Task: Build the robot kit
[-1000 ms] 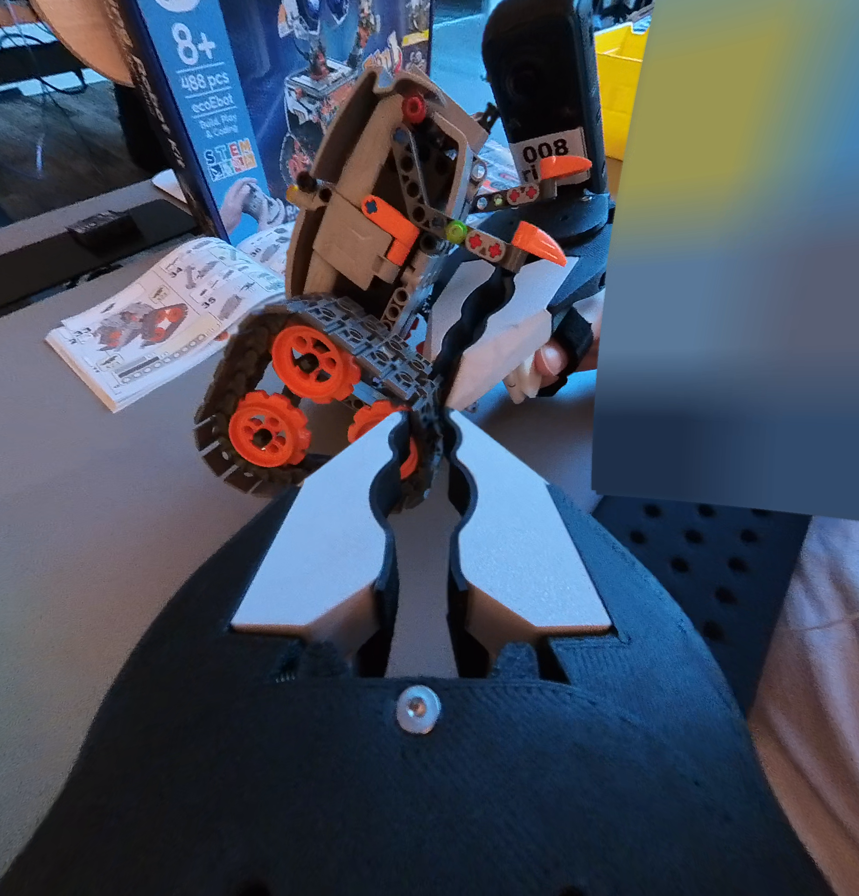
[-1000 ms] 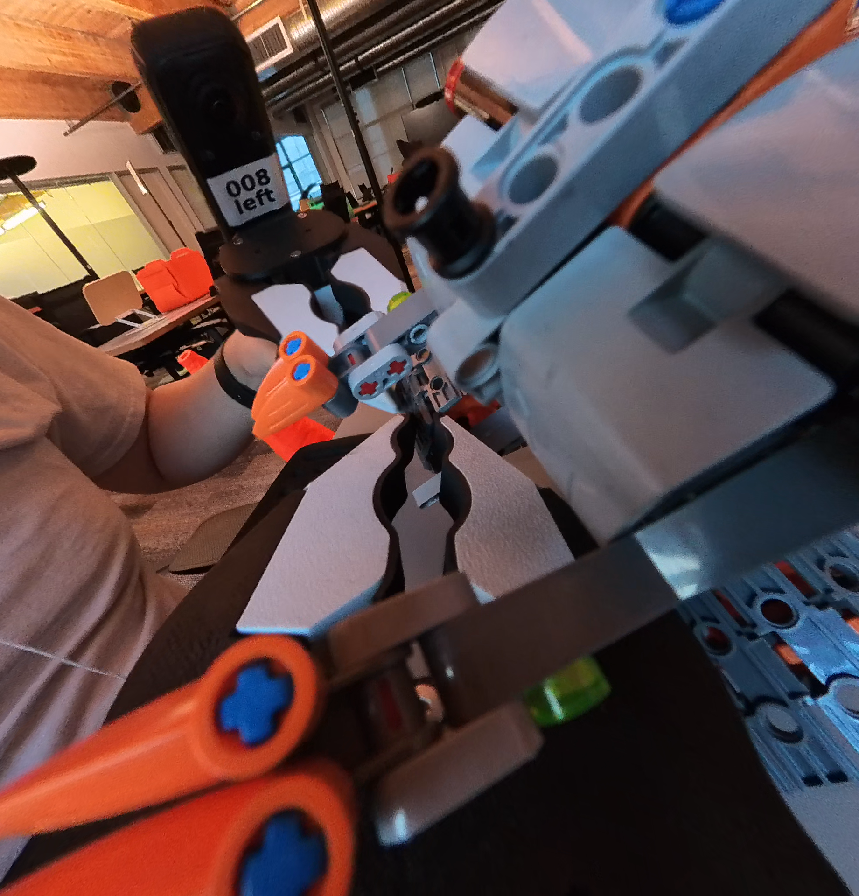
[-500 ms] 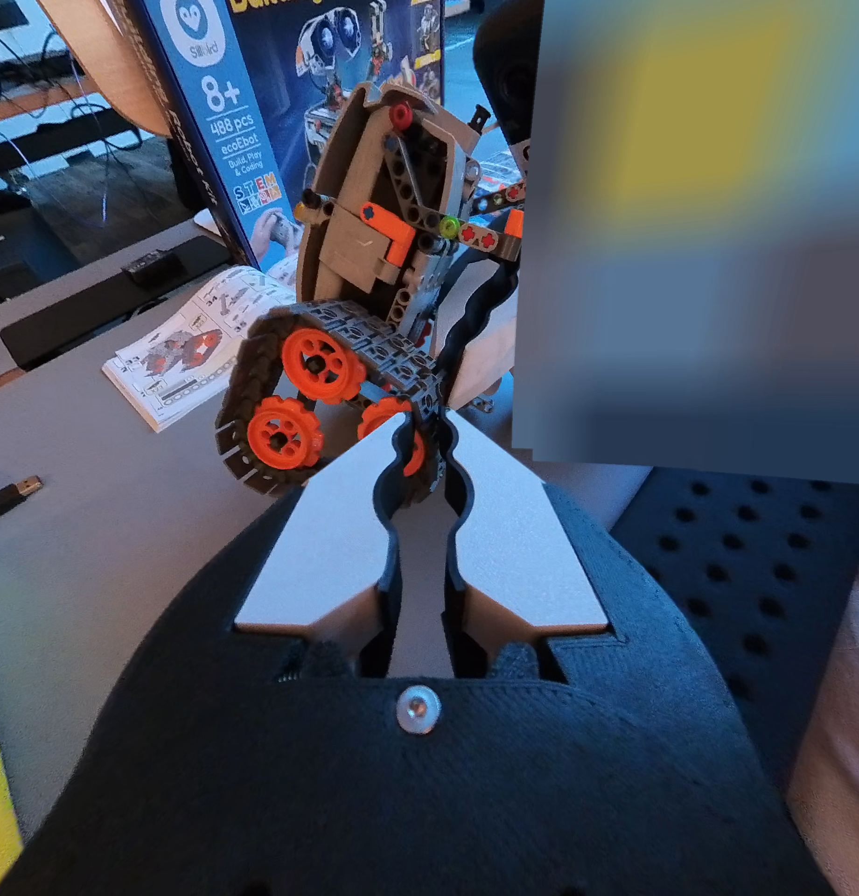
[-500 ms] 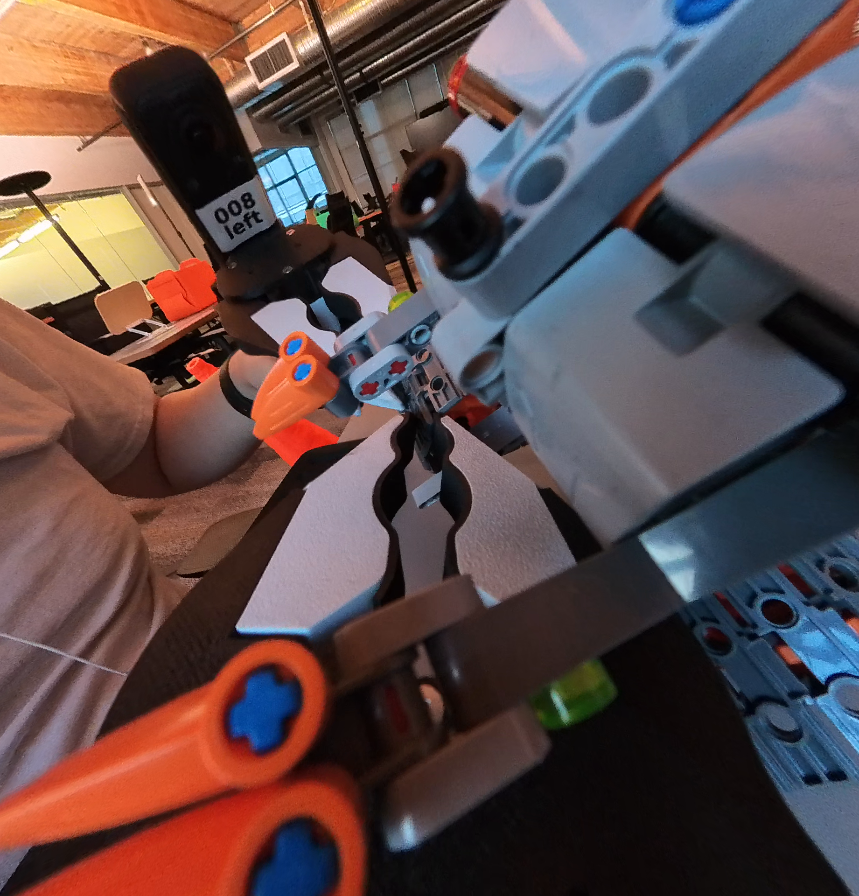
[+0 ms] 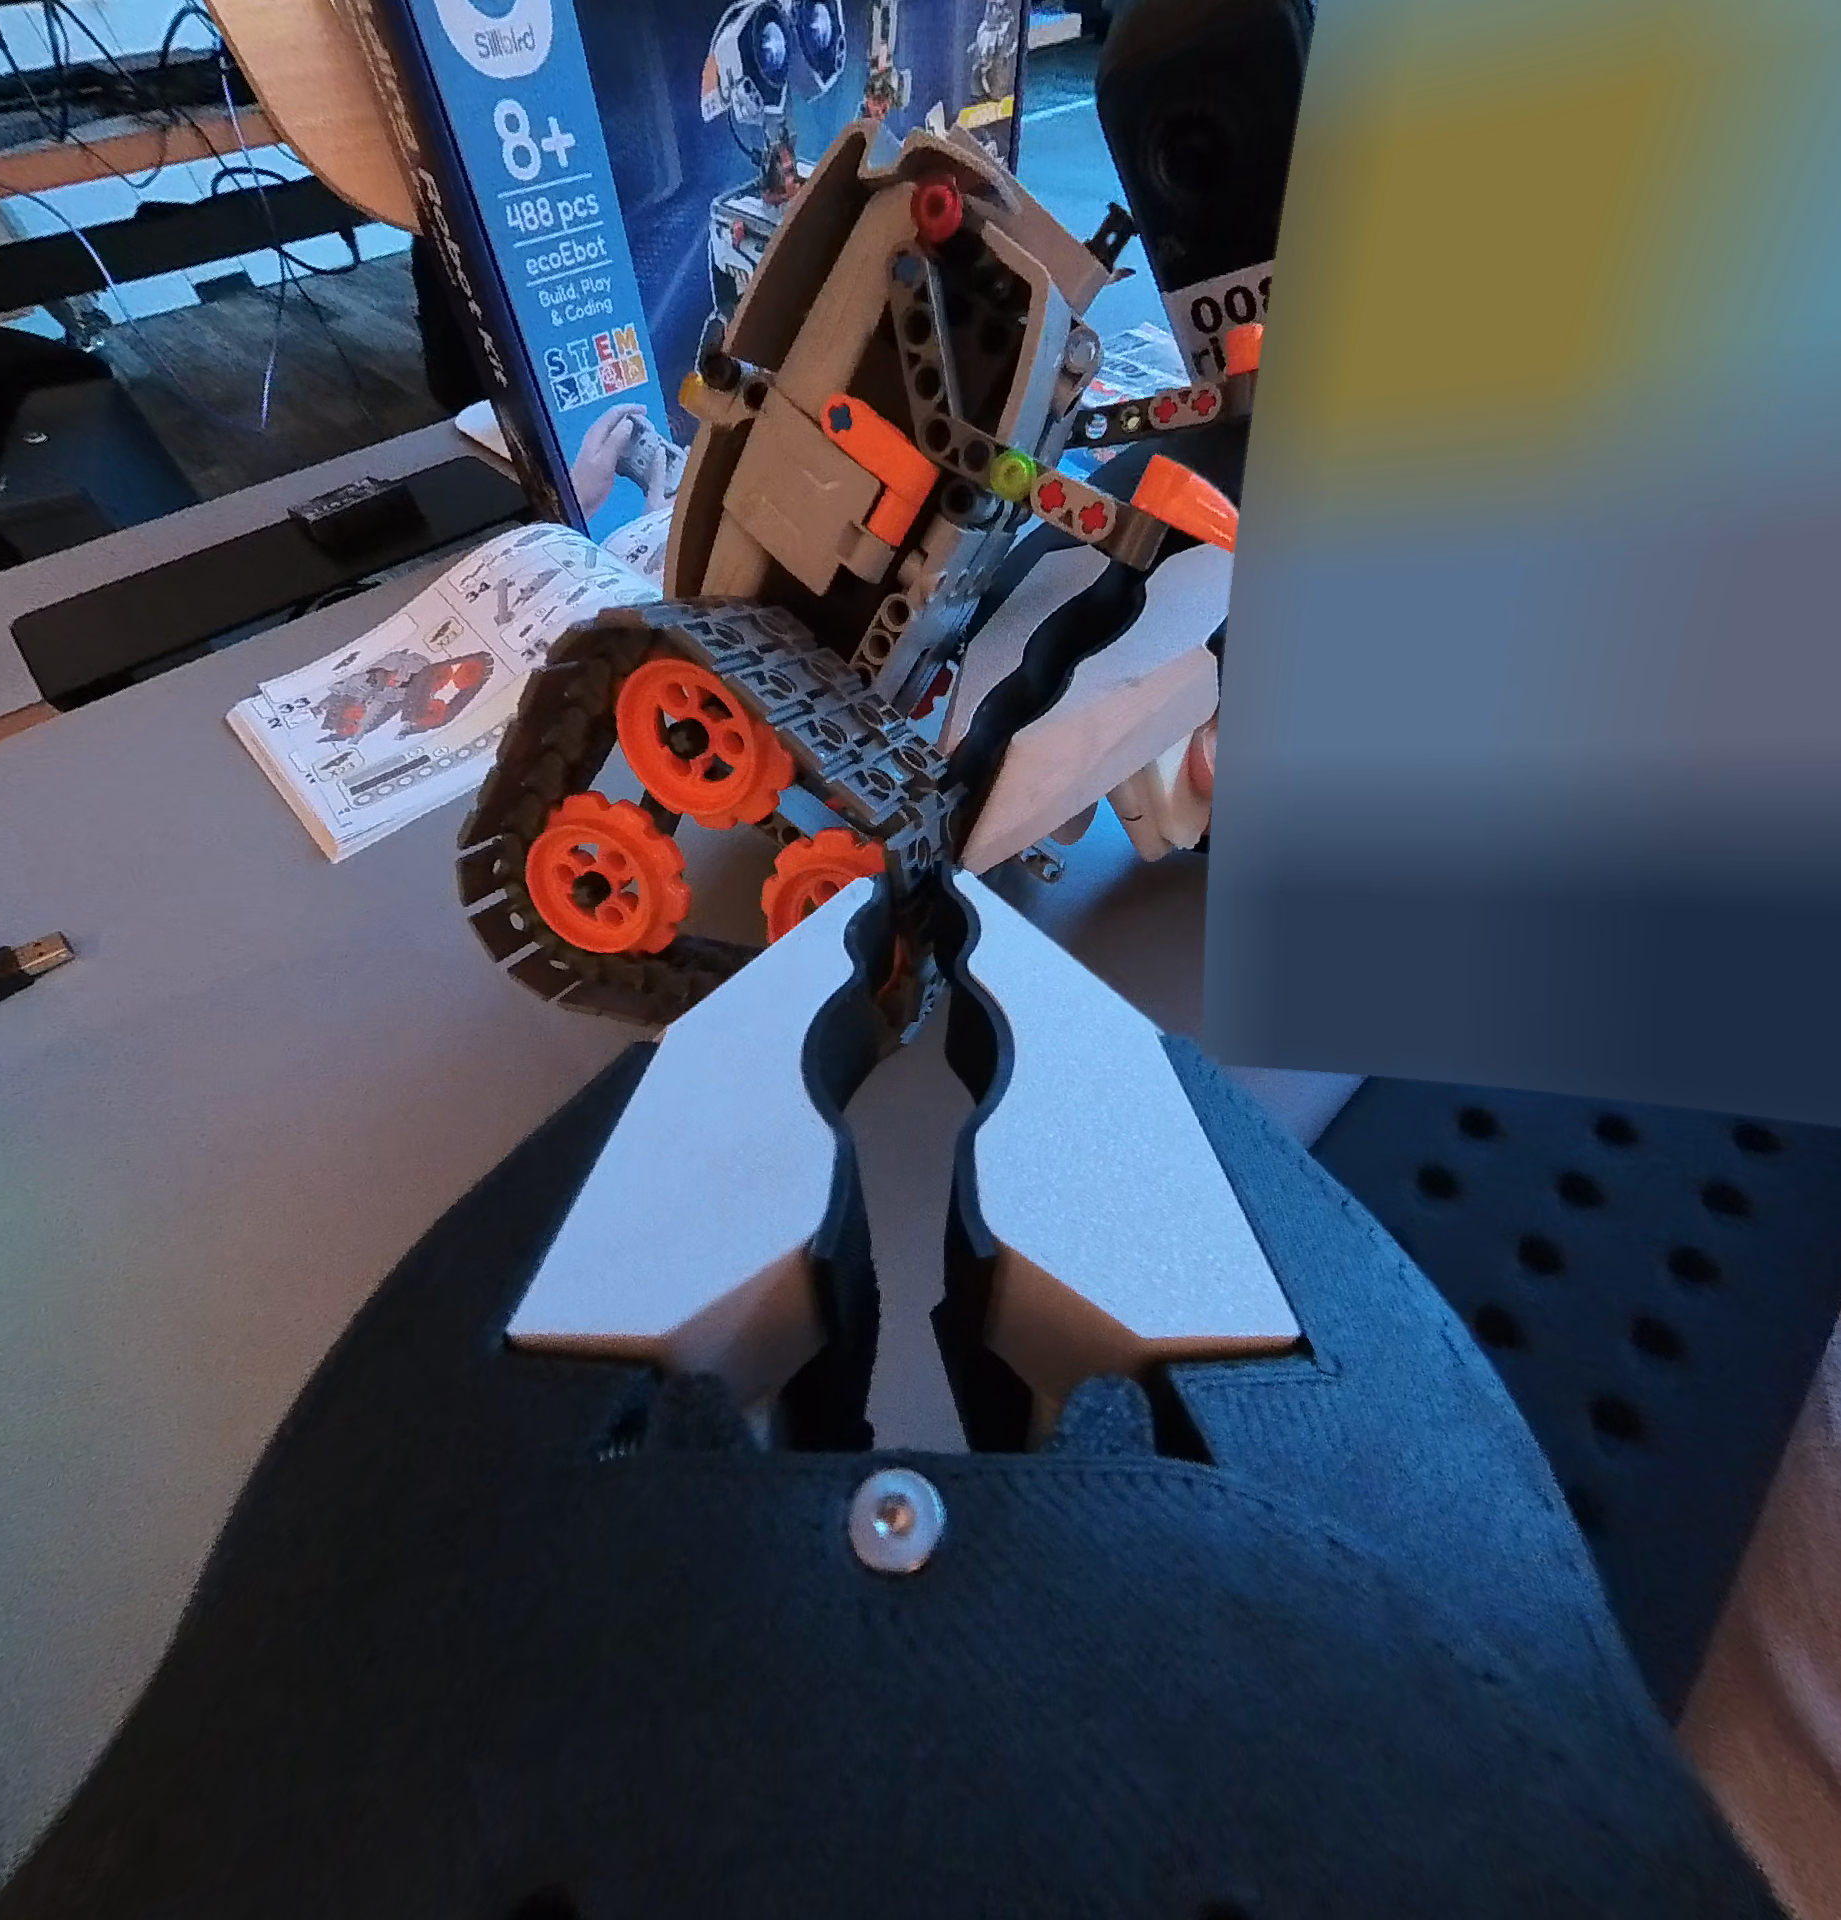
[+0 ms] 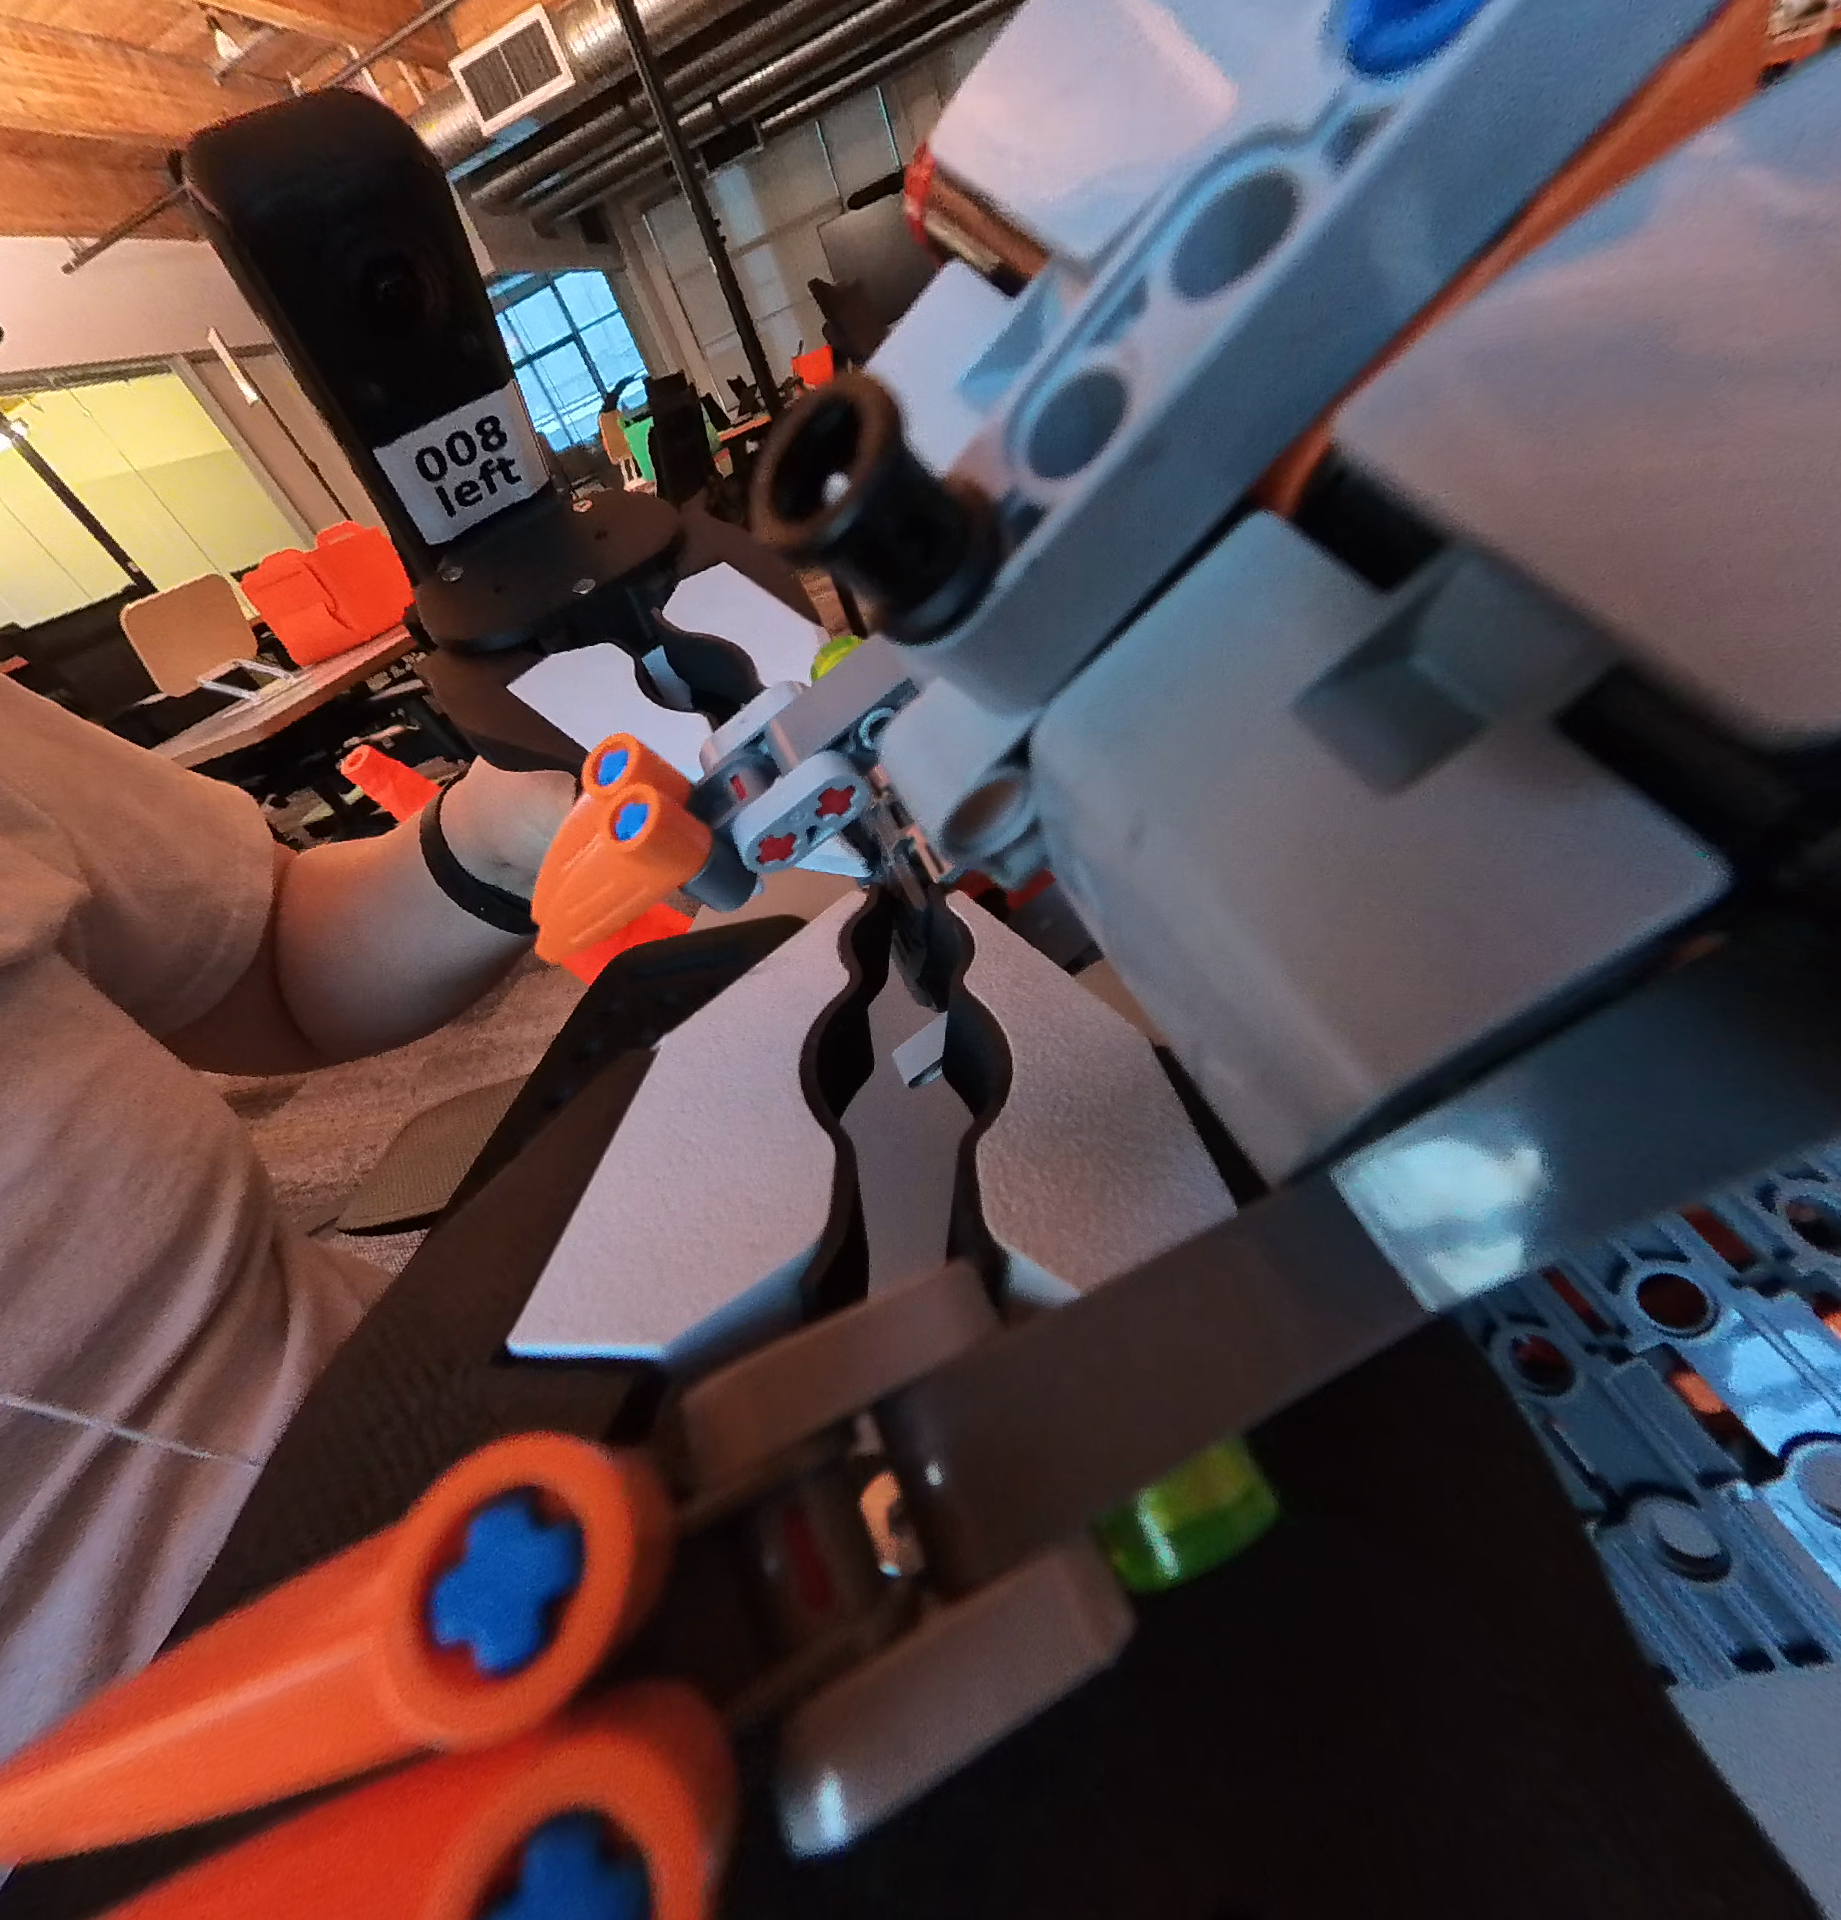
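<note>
A grey brick-built robot (image 5: 864,499) with orange wheels, black tracks and orange claw arms is held tilted above the grey table (image 5: 220,1091). My left gripper (image 5: 911,894) is shut on the rear end of its track. My right gripper (image 6: 911,914) is shut on a thin dark part at the robot's middle. The robot's grey body (image 6: 1363,831) fills the right of the right wrist view, with an orange claw arm (image 6: 376,1662) close to the lens. The right gripper also shows in the left wrist view (image 5: 1082,675), and the left gripper in the right wrist view (image 6: 667,665).
A blue toy box (image 5: 542,239) stands at the back of the table, with an open instruction booklet (image 5: 428,686) in front of it. A small dark USB stick (image 5: 12,961) lies at the left. A black perforated panel (image 5: 1622,1247) is at the right. A person's arm (image 6: 376,935) holds the left gripper.
The robot has tipped and shifted slightly in both grips. Both grippers stay shut on it. The left wrist view has swung a little, showing more table at the left.
</note>
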